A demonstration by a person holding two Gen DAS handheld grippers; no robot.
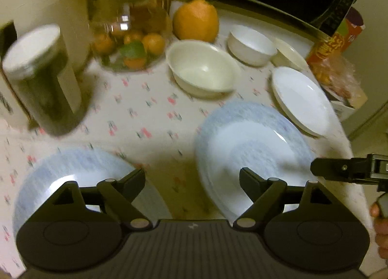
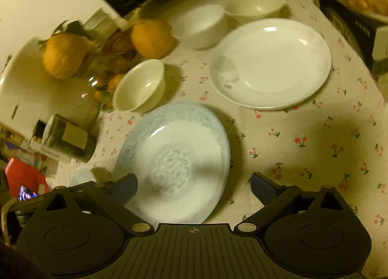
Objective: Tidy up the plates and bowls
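- The table (image 2: 303, 133), under a cherry-print cloth, carries everything: plates toward the near side, bowls further back, with fruit, a glass jar and a microwave crowding the far edge. Any stack is best built on the open cloth, well clear of that clutter.
- The blue-patterned plate (image 2: 174, 148) lies flat just ahead of the right tool (image 2: 194, 185). A second blue plate (image 1: 72, 172) sits beside it, under the left tool (image 1: 192, 182). As I read it, the step in hand is bringing these two matching plates together.
- The plain white plate (image 2: 271, 63) lies beyond, apart from the blue one. It looks like the natural base or top of a plate stack, so leave room beside it.
- Three bowls wait behind: a cream bowl (image 2: 139, 85), a white bowl (image 2: 201, 24) and a further bowl (image 2: 254, 5). They should nest later, largest lowest.
- Both tools are spread, with nothing between the fingers; neither grips a plate yet.
- A flat plate offers only its rim. Come in low, slide one finger under the raised lip and the other above, then pinch near the closest edge.
- Lift level and slowly; a glazed rim may slip.
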